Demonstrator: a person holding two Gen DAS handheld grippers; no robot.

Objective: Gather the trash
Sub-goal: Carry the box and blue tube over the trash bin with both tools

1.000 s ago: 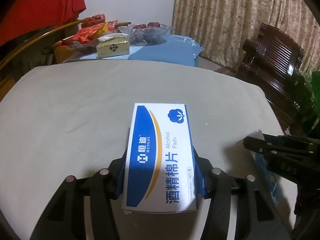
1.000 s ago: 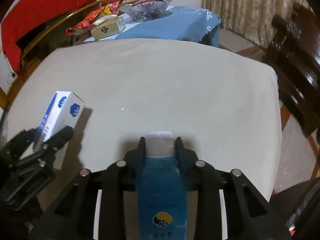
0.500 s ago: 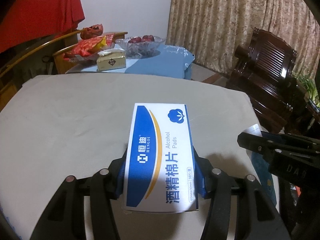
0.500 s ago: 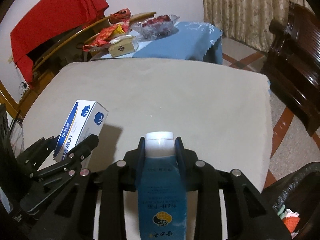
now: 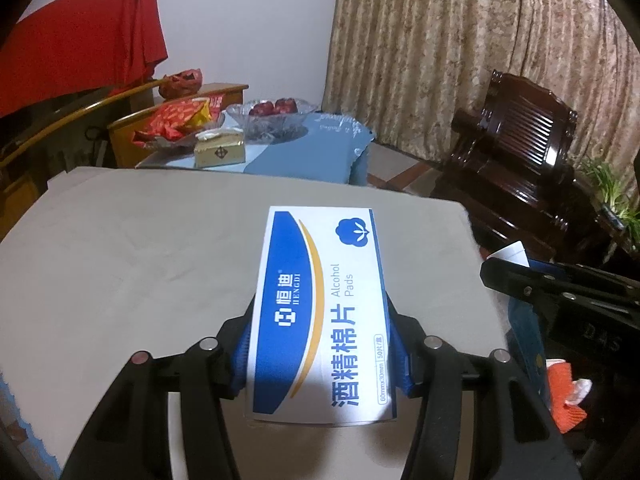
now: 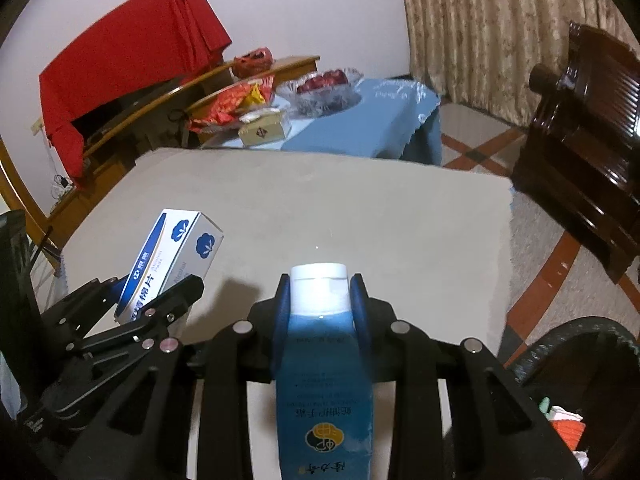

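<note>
A room with patterned beige curtains (image 5: 460,60), a dark carved wooden chair (image 5: 516,152) and a blue-clothed side table (image 6: 360,124) bearing a glass fruit bowl (image 5: 276,114) lies behind a broad surface covered in plain beige cloth (image 5: 140,248). Left tool (image 5: 322,320): held level above the surface, pointing toward the side table, its blue-padded fingers (image 5: 244,340) pinching the long sides of a white-and-blue cardboard box of alcohol pads (image 5: 320,312), printed face upward. In the right wrist view the same box (image 6: 168,260) appears raised clear of the surface, tilted up at its far end. Right tool (image 6: 320,300): held to the right of the left one, near the surface's right edge, its fingers (image 6: 282,312) pressed against the neck of a blue plastic bottle with a white cap (image 6: 320,360), cap pointing forward. A dark bin (image 6: 576,360) holding orange and white scraps (image 6: 564,428) stands on the floor at lower right, beside the surface.
</note>
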